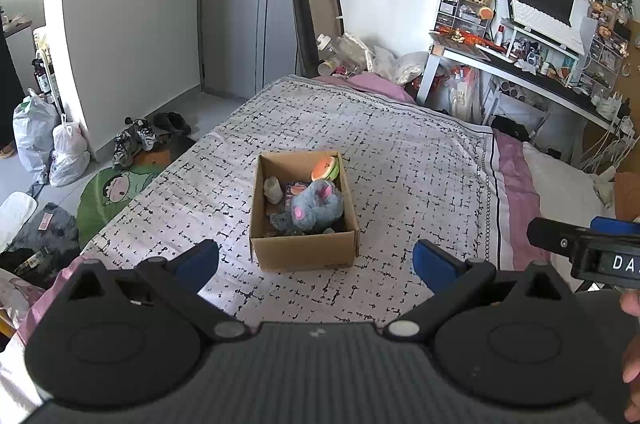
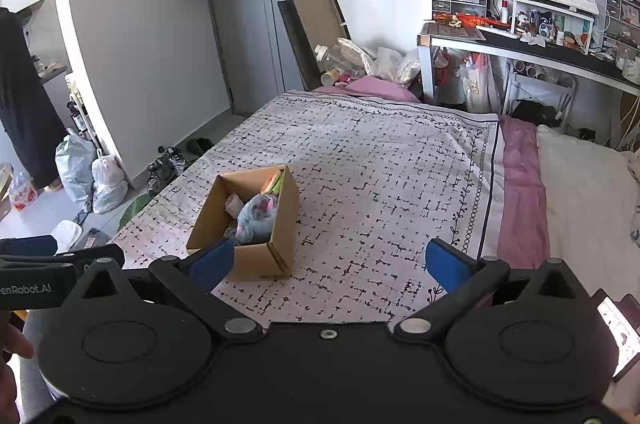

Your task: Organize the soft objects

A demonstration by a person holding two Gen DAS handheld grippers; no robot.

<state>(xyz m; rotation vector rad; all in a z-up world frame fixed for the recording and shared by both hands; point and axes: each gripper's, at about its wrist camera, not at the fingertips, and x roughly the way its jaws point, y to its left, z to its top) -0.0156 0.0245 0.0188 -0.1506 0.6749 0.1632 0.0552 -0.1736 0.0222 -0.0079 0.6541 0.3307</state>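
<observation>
An open cardboard box (image 1: pixel 304 248) stands on the patterned bedspread (image 1: pixel 400 160). Inside lie a grey plush with pink ears (image 1: pixel 318 204), an orange and green round plush (image 1: pixel 325 168), a small pale toy (image 1: pixel 273 189) and a dark grey one (image 1: pixel 280 222). My left gripper (image 1: pixel 316 260) is open and empty, just in front of the box. In the right wrist view the box (image 2: pixel 260 256) sits left of centre with the grey plush (image 2: pixel 256 214) in it. My right gripper (image 2: pixel 330 262) is open and empty, to the right of the box.
A cluttered desk (image 1: pixel 532 64) with a monitor stands at the right. Shoes (image 1: pixel 140 136), plastic bags (image 1: pixel 48 144) and a green cushion (image 1: pixel 116 192) lie on the floor at the left. A white pillow (image 2: pixel 588 192) lies at the bed's right.
</observation>
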